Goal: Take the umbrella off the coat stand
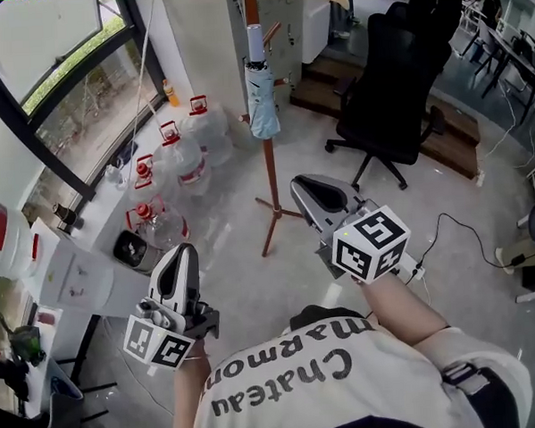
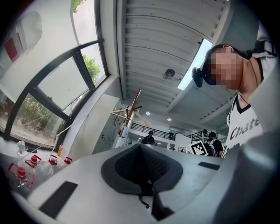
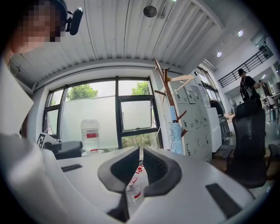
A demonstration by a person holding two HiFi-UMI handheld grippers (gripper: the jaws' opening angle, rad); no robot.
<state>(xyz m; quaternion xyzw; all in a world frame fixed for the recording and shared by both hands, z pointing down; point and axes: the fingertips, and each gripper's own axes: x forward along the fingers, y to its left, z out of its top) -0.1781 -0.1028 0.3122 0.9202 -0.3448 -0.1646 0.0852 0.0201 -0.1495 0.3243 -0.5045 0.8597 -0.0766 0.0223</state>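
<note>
Umbrella [image 1: 263,106] on coat stand [image 1: 270,182] — well beyond right claw [image 1: 304,185], left claw [image 1: 184,251]

Bare floor [image 1: 245,290] lies open across the middle of the frame, from the left gripper [image 1: 185,254] and right gripper [image 1: 304,187] up to the coat stand [image 1: 271,173]. The stand's legs spread low at centre. Its pole runs to the top edge, with the umbrella [image 1: 262,101] hanging against it. Water bottles [image 1: 179,155] crowd the floor left of the stand, along the window wall. A black chair [image 1: 390,86] fills the upper right, with open floor between it and the stand. A cable [image 1: 465,238] trails over the floor at right.
</note>
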